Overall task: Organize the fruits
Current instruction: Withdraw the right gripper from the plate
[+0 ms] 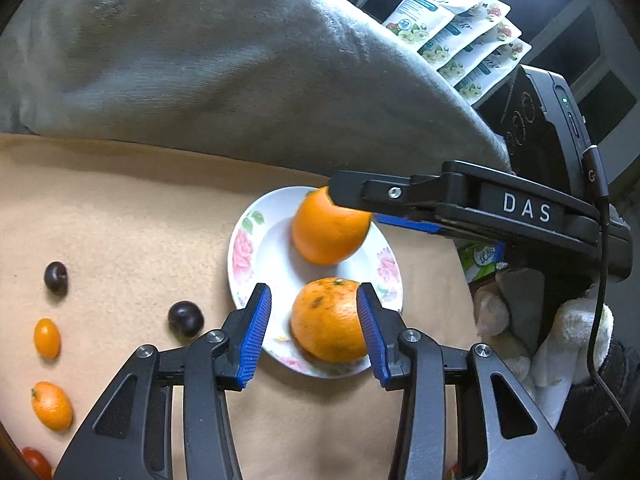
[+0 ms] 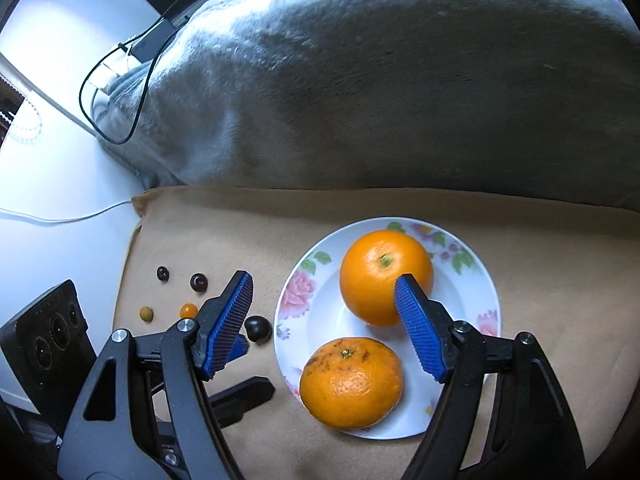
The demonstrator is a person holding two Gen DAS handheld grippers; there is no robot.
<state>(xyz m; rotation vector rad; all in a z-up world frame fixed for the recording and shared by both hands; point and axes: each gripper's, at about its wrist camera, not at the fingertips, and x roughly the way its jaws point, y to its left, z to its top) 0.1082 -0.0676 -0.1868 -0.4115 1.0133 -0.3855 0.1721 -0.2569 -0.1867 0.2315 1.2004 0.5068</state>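
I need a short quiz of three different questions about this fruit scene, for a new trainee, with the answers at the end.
1. How many large oranges lie on the white floral-rimmed plate?
2. True or false: the small dark round fruits lie on the plate.
3. Which orange has dark blemishes on its skin: (a) the smooth bright orange farther from the camera, (b) the nearer speckled orange?

Key
1. Two.
2. False: they lie on the beige cloth, left of the plate.
3. (b).
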